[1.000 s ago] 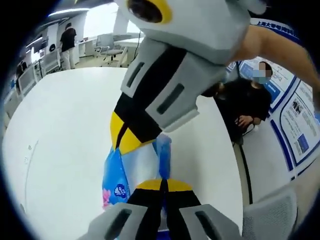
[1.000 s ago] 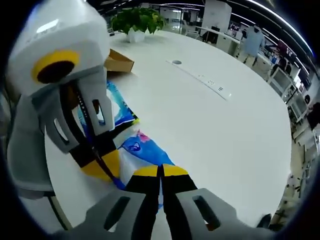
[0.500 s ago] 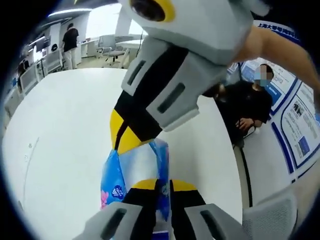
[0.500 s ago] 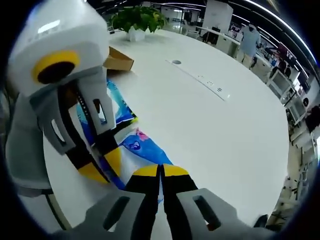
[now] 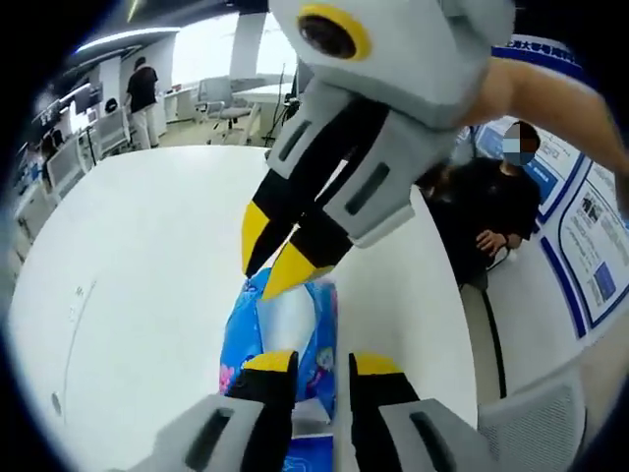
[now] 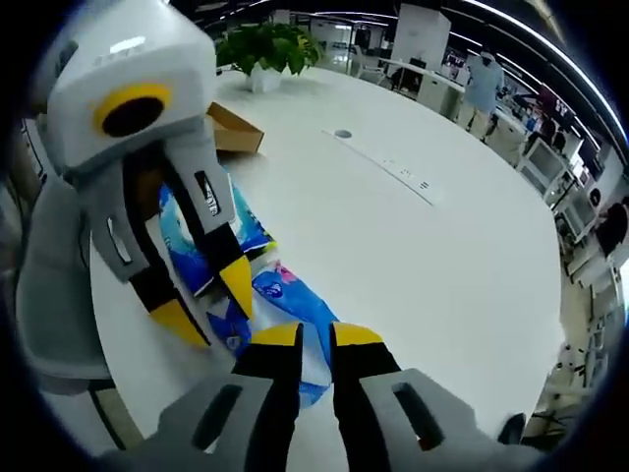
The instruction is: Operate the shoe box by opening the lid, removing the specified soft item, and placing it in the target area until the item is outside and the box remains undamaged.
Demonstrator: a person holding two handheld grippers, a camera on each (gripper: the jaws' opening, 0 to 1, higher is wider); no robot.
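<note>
- Left claw (image 5: 321,362): jaws parted w/ a clear gap, yellow tips at the near edge of the tissue pack (image 5: 285,329); not pinching it.
- Right claw (image 6: 316,336): jaws also slightly apart, tips over the same pack (image 6: 295,305); no grip visible.
- In left gripper view the right claw (image 5: 272,254) comes down from above, yellow tips spread, pointing at far end of pack. Can't tell if tips touch the wrapper.
- In right gripper view the left claw (image 6: 208,303) enters from left, jaws spread, tips just beside/over the pack.
- Tissue pack: soft, blue-and-white plastic wrap w/ pink flower print; lies flat on white tabletop (image 5: 138,265), outside the box, between the two claws.
- Second blue printed pack (image 6: 192,246) behind the left claw in right gripper view, partly hidden.
- Cardboard shoe box (image 6: 234,133) far left on tabletop (image 6: 432,256), well apart from the pack; lid state not readable.
- Potted plant (image 6: 263,49) at far edge, beyond box.
- Power strip (image 6: 398,175) set into tabletop, mid-far.
- Seated person in dark top (image 5: 491,211) right of tabletop; another person standing (image 5: 142,93) far left.
</note>
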